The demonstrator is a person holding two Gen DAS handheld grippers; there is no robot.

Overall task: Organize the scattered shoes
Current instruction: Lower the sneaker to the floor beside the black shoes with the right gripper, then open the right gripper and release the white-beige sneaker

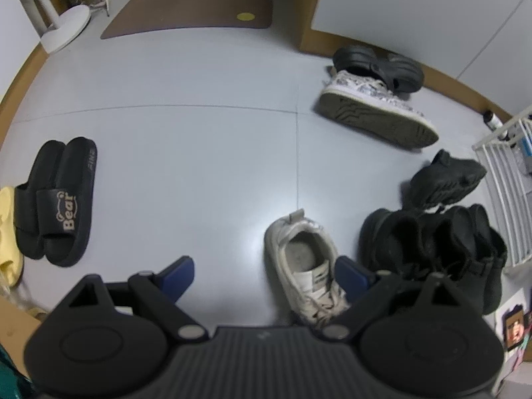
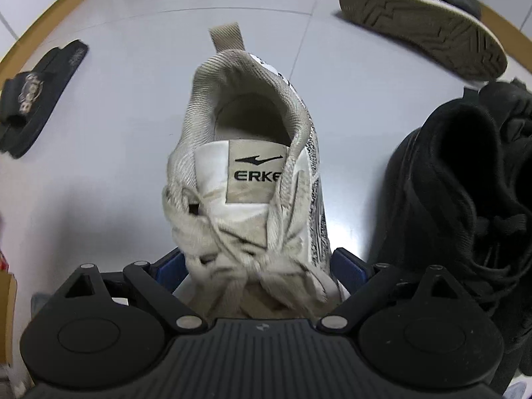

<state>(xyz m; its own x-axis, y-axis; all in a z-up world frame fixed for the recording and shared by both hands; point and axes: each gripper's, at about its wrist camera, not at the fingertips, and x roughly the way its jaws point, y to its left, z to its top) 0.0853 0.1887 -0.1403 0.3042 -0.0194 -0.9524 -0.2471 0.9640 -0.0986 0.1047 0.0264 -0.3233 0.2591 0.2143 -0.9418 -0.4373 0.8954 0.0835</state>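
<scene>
A worn white ERKE sneaker (image 2: 252, 173) stands upright on the grey floor, heel away from me. My right gripper (image 2: 257, 266) is low over its laced front, jaws wide on either side; the blue pads (image 2: 345, 266) do not visibly press it. From the left wrist, the same sneaker (image 1: 302, 256) lies just right of centre. My left gripper (image 1: 266, 277) hangs open above the floor, holding nothing, its right pad in front of the sneaker's side. A matching patterned sneaker (image 1: 375, 113) lies on its side, sole showing.
Black Bear slippers (image 1: 56, 199) and a yellow slipper (image 1: 8, 232) sit at the left. Black high shoes (image 1: 432, 249), a black sneaker (image 1: 445, 179) and a black clog (image 1: 379, 66) crowd the right, beside a white rack (image 1: 505, 193). A brown doormat (image 1: 193, 6) lies beyond.
</scene>
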